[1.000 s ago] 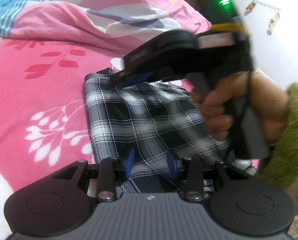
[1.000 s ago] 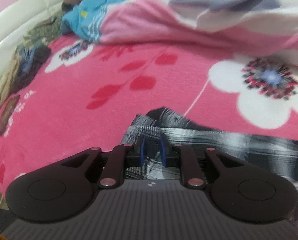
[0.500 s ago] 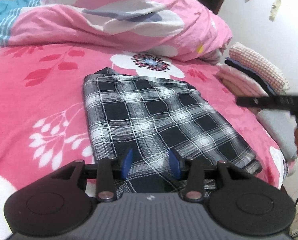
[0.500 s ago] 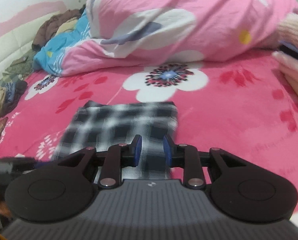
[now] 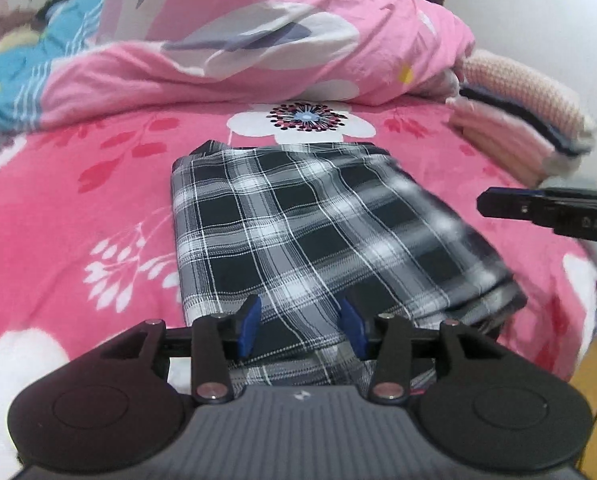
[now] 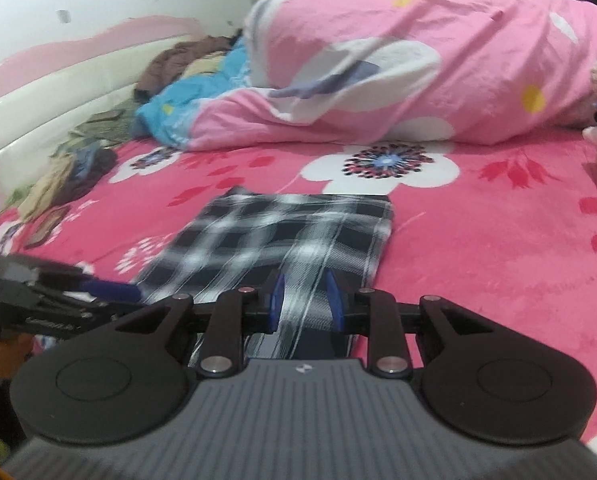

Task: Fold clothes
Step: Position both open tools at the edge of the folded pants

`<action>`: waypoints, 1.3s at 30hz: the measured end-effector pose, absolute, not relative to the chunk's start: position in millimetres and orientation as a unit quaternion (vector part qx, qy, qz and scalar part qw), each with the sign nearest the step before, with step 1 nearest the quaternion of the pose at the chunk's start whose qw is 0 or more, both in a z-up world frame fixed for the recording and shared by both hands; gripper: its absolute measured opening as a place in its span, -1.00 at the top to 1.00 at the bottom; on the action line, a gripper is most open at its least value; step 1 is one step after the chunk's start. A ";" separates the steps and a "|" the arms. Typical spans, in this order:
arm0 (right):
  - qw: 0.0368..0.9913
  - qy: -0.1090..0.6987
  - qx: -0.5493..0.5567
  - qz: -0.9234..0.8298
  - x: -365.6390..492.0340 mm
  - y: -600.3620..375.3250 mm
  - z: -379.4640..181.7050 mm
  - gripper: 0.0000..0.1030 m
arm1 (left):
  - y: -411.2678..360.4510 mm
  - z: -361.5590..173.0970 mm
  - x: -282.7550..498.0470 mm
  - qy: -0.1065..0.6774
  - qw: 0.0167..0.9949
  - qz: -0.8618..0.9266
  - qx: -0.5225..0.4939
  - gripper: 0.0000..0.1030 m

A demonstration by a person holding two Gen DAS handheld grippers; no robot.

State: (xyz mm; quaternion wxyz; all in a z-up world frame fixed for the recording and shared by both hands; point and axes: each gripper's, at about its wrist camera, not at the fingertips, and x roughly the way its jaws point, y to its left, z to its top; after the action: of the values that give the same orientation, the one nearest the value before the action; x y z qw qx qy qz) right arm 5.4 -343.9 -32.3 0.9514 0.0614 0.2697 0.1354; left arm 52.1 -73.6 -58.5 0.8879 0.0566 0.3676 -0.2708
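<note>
A black-and-white plaid garment (image 5: pixel 318 232) (image 6: pixel 282 232) lies folded flat as a rectangle on the pink flowered bedsheet (image 5: pixel 78 200). My left gripper (image 5: pixel 299 308) hovers over its near edge. The jaws are opening, with cloth below the gap and the blue pads pressing nothing. In the right wrist view the left gripper (image 6: pixel 114 290) reaches in from the left, at the garment's near left corner. My right gripper (image 6: pixel 304 288) is over the near right edge, pads a little apart, with nothing gripped. Its tip (image 5: pixel 494 200) shows just right of the garment in the left wrist view.
A bunched pink duvet (image 5: pixel 258 40) (image 6: pixel 418 60) lies across the bed beyond the garment. A stack of folded clothes (image 5: pixel 530 120) sits at the far right. Loose clothes (image 6: pixel 70 164) are heaped by the white headboard (image 6: pixel 58 92). Wooden floor (image 5: pixel 594 360) shows past the bed's right edge.
The right gripper drew back from the garment's far corner to its near edge, leaving the cloth folded flat. The left gripper's jaws widened, and it shifted slightly.
</note>
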 end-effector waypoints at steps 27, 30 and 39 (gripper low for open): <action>0.946 0.285 0.032 0.152 -21.8 -330.0 -74.4 0.62 | -46.2 -71.0 13.4 0.377 0.879 -0.289 0.041 0.14; 0.950 0.273 0.032 0.151 -28.5 -326.9 -63.7 0.62 | -36.6 -63.5 9.2 0.372 0.881 -0.290 0.027 0.17; 0.956 0.251 0.034 0.145 -33.2 -317.3 -50.1 0.62 | -46.0 -40.7 18.1 0.349 0.896 -0.270 0.046 0.17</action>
State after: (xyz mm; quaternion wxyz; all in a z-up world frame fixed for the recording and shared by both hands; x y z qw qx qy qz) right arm -33.2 -317.3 -50.1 0.9563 0.0343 0.2512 0.1455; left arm 18.1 -46.0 -40.7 0.8964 0.0462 0.3487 -0.2697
